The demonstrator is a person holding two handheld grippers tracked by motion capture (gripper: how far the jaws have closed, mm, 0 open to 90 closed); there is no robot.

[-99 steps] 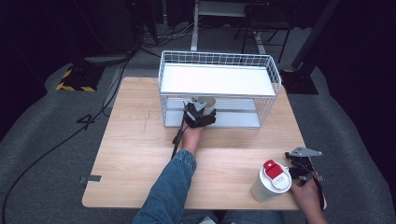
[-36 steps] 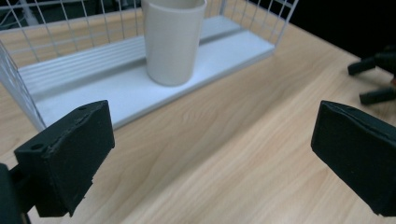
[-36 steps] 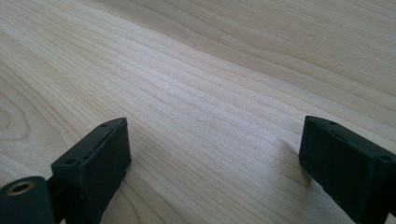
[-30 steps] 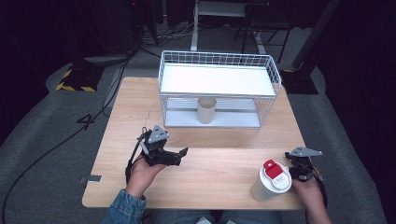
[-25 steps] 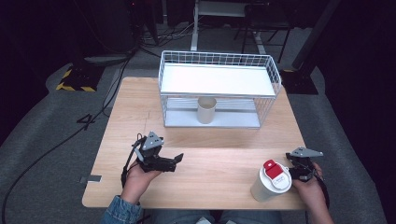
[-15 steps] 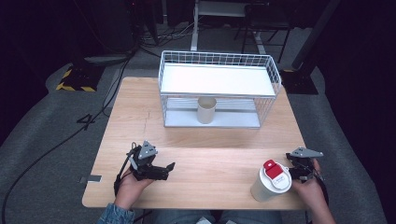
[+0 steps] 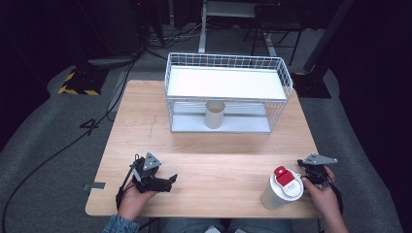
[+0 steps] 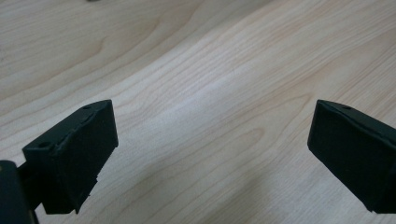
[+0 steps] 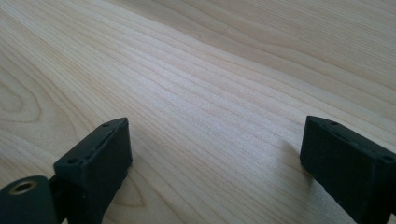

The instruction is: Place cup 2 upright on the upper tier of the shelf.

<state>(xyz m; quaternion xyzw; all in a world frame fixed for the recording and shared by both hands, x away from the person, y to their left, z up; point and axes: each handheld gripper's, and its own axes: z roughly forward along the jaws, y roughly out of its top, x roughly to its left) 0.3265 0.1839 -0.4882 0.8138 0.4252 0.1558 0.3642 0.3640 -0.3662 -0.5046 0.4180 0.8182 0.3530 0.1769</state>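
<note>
A wooden table (image 7: 214, 155) is seen from above, and everything here is placed relative to it. At its near edge a person's two hands come in, each holding a gripper.

At the near left corner of the table, the left gripper (image 7: 171, 180) lies low over the wood in the left hand (image 7: 132, 198), pointing toward the table's middle. The left gripper view shows its two black jaws wide apart, with bare wood grain between them. They have just closed a little from their widest, and nothing sits between them. A black cable loops from this gripper over the table's near left edge.

At the near right corner of the table stands a white paper cup (image 7: 278, 194) with a white lid and a red tab on top. The right gripper (image 7: 306, 175) sits just beside the cup, on its right, held by the right hand (image 7: 324, 201) at the table's edge. Whether it touches the cup cannot be told from above. The right gripper view shows its jaws apart, with bare wood between them.

At the far side of the table stands a white wire rack (image 7: 228, 94) with a solid white upper shelf. A small beige cup (image 7: 215, 114) stands upright on the rack's lower shelf, near its middle, well apart from both grippers.
</note>
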